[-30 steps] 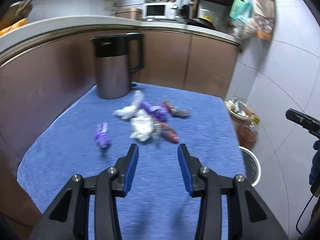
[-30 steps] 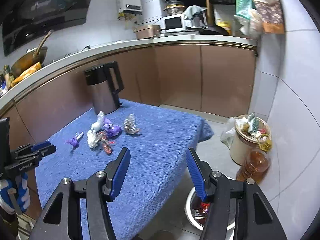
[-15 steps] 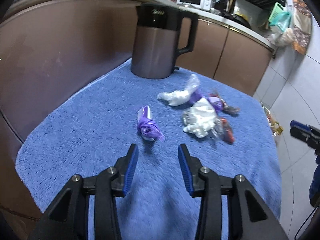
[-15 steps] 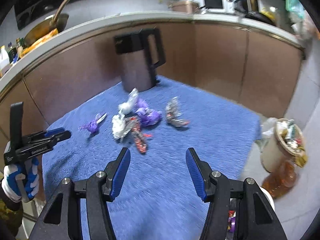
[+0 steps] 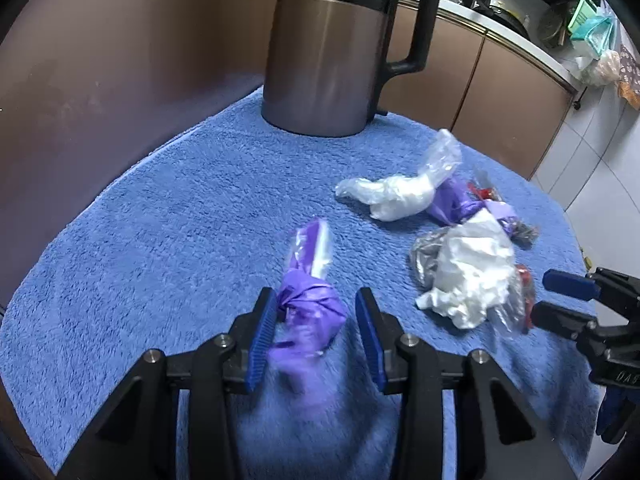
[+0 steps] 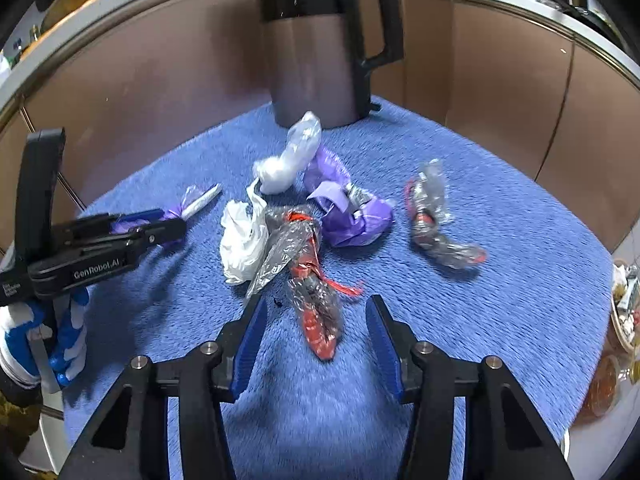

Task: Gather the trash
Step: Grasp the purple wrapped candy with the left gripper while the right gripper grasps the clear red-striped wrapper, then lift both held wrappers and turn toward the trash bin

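The purple wrapper lies on the blue towel, apart from the main litter heap, and sits between the left gripper's part-open jaws, not yet pinched. The red-and-silver wrapper lies between the right gripper's jaws, which have just been closing but remain clear of it. This looks like the grasping step; next, each should squeeze and lift. Both grippers tilt steeply down at the towel.
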`<move>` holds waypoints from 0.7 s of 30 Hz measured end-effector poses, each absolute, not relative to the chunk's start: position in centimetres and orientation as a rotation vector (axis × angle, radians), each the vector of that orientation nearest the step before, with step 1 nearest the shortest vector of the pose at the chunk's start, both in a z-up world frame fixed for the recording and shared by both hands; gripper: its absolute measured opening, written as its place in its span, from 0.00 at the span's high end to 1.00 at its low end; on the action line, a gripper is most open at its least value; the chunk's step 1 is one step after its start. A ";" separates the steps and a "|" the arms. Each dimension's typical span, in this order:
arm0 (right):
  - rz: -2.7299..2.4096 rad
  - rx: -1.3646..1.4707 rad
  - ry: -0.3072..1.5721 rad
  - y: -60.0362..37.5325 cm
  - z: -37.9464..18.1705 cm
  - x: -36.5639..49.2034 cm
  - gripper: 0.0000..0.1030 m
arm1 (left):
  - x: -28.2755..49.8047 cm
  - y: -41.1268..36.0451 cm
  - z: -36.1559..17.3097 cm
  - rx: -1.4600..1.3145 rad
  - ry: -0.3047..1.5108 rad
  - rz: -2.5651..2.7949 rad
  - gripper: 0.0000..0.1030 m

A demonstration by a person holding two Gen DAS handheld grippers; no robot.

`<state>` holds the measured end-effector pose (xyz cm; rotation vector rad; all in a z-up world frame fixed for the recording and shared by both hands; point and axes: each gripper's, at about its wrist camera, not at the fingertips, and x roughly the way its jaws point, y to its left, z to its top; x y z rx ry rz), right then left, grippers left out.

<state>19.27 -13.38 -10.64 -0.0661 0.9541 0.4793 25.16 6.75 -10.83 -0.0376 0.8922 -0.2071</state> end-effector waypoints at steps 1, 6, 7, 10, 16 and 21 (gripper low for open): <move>0.483 -0.067 0.960 -13.2 -11.0 19.5 0.56 | 25.4 6.7 -11.0 -0.043 0.898 -0.211 0.63; 0.501 -0.080 0.974 -12.9 -11.9 20.0 0.71 | 26.1 6.7 -11.7 -0.060 0.919 -0.218 0.69; 0.504 -0.085 0.973 -12.7 -12.0 20.0 0.77 | 26.1 6.7 -11.7 -0.060 0.916 -0.217 0.71; 0.516 -0.098 0.967 -12.8 -11.8 19.5 0.85 | 25.8 6.7 -11.4 -0.072 0.912 -0.222 0.72; 0.513 -0.076 0.942 -13.9 -10.4 17.4 0.87 | 23.7 6.7 -9.8 -0.080 0.882 -0.225 0.73; 0.500 -0.055 0.898 -15.3 -8.1 14.8 0.88 | 20.9 7.3 -7.2 -0.081 0.829 -0.227 0.73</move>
